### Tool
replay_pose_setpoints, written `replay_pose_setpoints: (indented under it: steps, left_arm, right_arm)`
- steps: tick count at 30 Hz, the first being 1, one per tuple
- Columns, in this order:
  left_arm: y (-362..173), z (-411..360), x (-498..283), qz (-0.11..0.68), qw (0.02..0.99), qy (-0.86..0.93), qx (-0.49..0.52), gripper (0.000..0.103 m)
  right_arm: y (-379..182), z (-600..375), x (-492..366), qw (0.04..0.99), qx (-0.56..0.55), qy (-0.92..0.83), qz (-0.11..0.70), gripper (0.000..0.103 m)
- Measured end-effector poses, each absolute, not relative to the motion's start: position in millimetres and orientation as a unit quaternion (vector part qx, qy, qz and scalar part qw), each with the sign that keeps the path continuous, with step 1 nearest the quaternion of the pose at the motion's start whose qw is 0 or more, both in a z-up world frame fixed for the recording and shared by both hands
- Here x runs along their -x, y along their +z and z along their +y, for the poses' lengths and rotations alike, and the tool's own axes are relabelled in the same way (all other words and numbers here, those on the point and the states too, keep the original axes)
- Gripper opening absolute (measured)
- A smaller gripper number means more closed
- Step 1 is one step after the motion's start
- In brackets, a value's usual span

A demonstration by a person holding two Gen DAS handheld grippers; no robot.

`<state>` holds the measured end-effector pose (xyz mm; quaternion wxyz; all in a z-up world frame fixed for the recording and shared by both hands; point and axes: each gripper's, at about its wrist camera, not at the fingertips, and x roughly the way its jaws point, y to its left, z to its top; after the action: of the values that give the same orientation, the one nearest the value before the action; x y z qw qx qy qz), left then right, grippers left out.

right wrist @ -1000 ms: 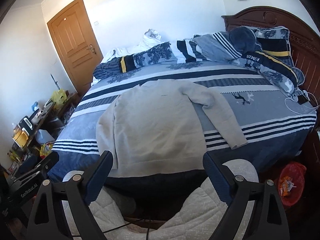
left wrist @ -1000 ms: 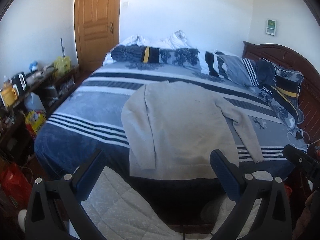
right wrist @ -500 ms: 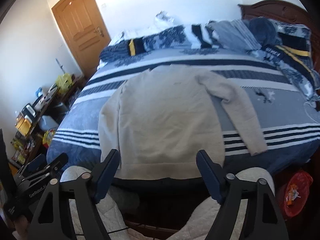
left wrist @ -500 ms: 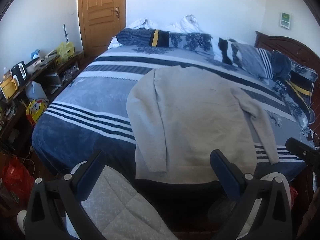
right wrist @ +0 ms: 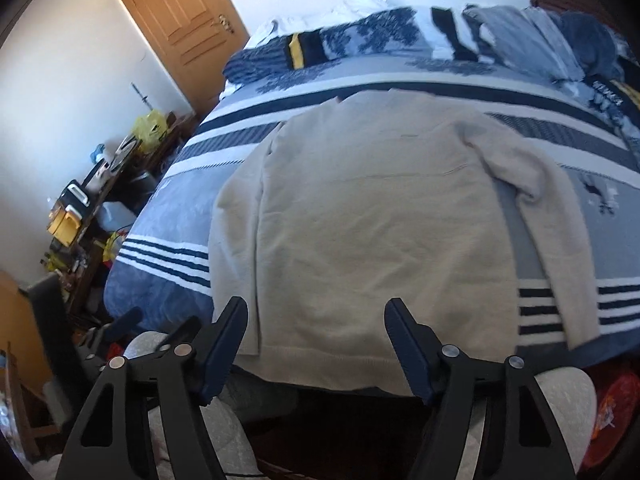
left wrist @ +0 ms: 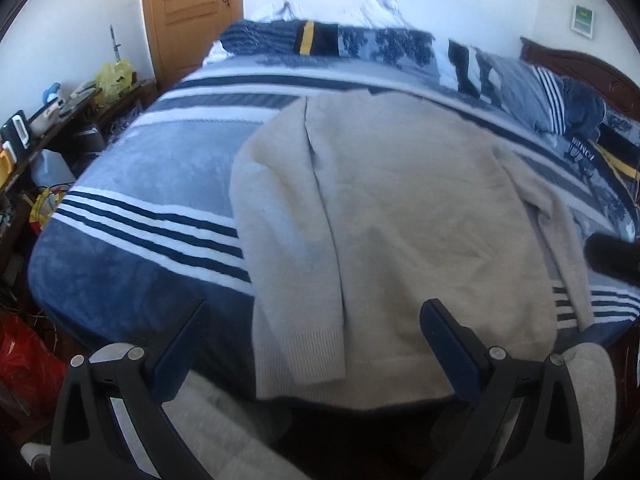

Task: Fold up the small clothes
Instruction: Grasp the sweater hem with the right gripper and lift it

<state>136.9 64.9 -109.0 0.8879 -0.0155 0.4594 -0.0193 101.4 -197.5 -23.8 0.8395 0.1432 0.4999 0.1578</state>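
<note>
A beige sweater (left wrist: 400, 216) (right wrist: 368, 216) lies flat on the striped blue and grey bedspread, hem toward me. Its left sleeve is folded in over the body; the right sleeve (right wrist: 552, 240) stretches out across the stripes. My left gripper (left wrist: 316, 316) hangs open above the hem near the folded sleeve's cuff, nothing between its fingers. My right gripper (right wrist: 316, 316) hovers above the hem, its jaws closing but still wide apart and not touching the cloth. The right gripper's dark tip (left wrist: 612, 256) shows at the right edge of the left wrist view.
Pillows and bundled bedding (left wrist: 400, 40) line the far side of the bed, below a wooden headboard (left wrist: 580, 64). A cluttered low shelf (right wrist: 80, 216) and a wooden door (left wrist: 188, 12) stand at left. The person's quilted grey trouser legs (left wrist: 224, 420) are under the grippers. A red bag (right wrist: 612, 404) sits lower right.
Both grippers have moved forward and down toward the sweater's hem, so the bed fills more of each view. The right gripper's jaws have narrowed somewhat.
</note>
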Motion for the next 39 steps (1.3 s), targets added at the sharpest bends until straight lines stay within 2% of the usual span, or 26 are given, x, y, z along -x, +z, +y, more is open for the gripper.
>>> replay_pose_setpoints:
  steps: [6, 7, 11, 12, 14, 15, 16, 17, 18, 19, 20, 25, 30, 33, 35, 38, 39]
  left_arm:
    - [-150.4, 67.8, -155.5, 0.47, 0.879, -0.063, 0.042, 0.093]
    - [-155.5, 68.1, -157.6, 0.477, 0.875, -0.065, 0.047, 0.086]
    - [-180.2, 70.8, -171.4, 0.52, 0.849, -0.071, 0.064, 0.073]
    - [-185.4, 69.7, -174.2, 0.527, 0.845, -0.067, 0.058, 0.067]
    - [-194.1, 66.0, -179.4, 0.54, 0.839, -0.059, 0.045, 0.062]
    - [-198.7, 62.4, -181.0, 0.546, 0.835, -0.054, 0.032, 0.057]
    - [-205.1, 56.4, -183.8, 0.555, 0.831, -0.046, 0.0, 0.046]
    - [-206.7, 54.0, -184.0, 0.556, 0.83, -0.04, -0.018, 0.042]
    - [-205.5, 53.6, -183.2, 0.554, 0.831, -0.038, -0.025, 0.032]
    - [-201.3, 56.7, -182.0, 0.549, 0.834, -0.044, -0.018, 0.011]
    - [-197.6, 61.7, -181.1, 0.546, 0.836, -0.049, -0.006, 0.003]
    - [-167.1, 125.0, -170.5, 0.492, 0.859, -0.051, 0.129, 0.003]
    - [-144.4, 157.8, -161.0, 0.437, 0.879, -0.048, 0.187, 0.003]
    - [-140.8, 161.3, -156.1, 0.425, 0.881, -0.061, 0.197, 0.003]
    - [-135.9, 160.5, -156.0, 0.41, 0.888, -0.071, 0.197, 0.003]
    - [-121.0, 157.4, -138.0, 0.39, 0.897, -0.079, 0.195, 0.003]
    - [-118.6, 156.4, -137.0, 0.389, 0.896, -0.082, 0.196, 0.003]
  right_arm:
    - [-46.9, -177.3, -144.0, 0.815, -0.128, 0.217, 0.522, 0.076]
    - [-49.3, -169.6, -153.5, 0.813, -0.123, 0.228, 0.521, 0.076]
    - [-59.7, -143.7, -187.6, 0.789, -0.12, 0.274, 0.537, 0.076]
    - [-63.1, -136.1, -196.0, 0.783, -0.118, 0.283, 0.541, 0.076]
    - [-68.2, -124.4, -213.1, 0.777, -0.121, 0.276, 0.553, 0.076]
    - [-70.9, -117.1, -221.0, 0.769, -0.123, 0.289, 0.557, 0.075]
    - [-75.4, -107.7, -231.7, 0.76, -0.127, 0.297, 0.564, 0.073]
    - [-79.2, -100.2, -239.7, 0.757, -0.125, 0.292, 0.571, 0.073]
    - [-82.8, -93.6, -245.4, 0.753, -0.122, 0.294, 0.576, 0.073]
    - [-88.1, -80.9, -254.4, 0.742, -0.114, 0.303, 0.587, 0.07]
    - [-90.7, -73.5, -259.1, 0.736, -0.11, 0.303, 0.595, 0.068]
    - [-114.7, -29.6, -283.9, 0.702, -0.083, 0.314, 0.634, 0.066]
    - [-143.6, -1.6, -297.8, 0.665, -0.099, 0.301, 0.676, 0.064]
    - [-156.4, 17.3, -304.3, 0.647, -0.108, 0.298, 0.694, 0.047]
    - [-157.8, 26.1, -306.0, 0.643, -0.102, 0.287, 0.703, 0.02]
    - [-142.6, 31.8, -307.0, 0.658, -0.104, 0.295, 0.685, 0.007]
    - [-136.8, 32.6, -307.1, 0.663, -0.102, 0.297, 0.679, 0.006]
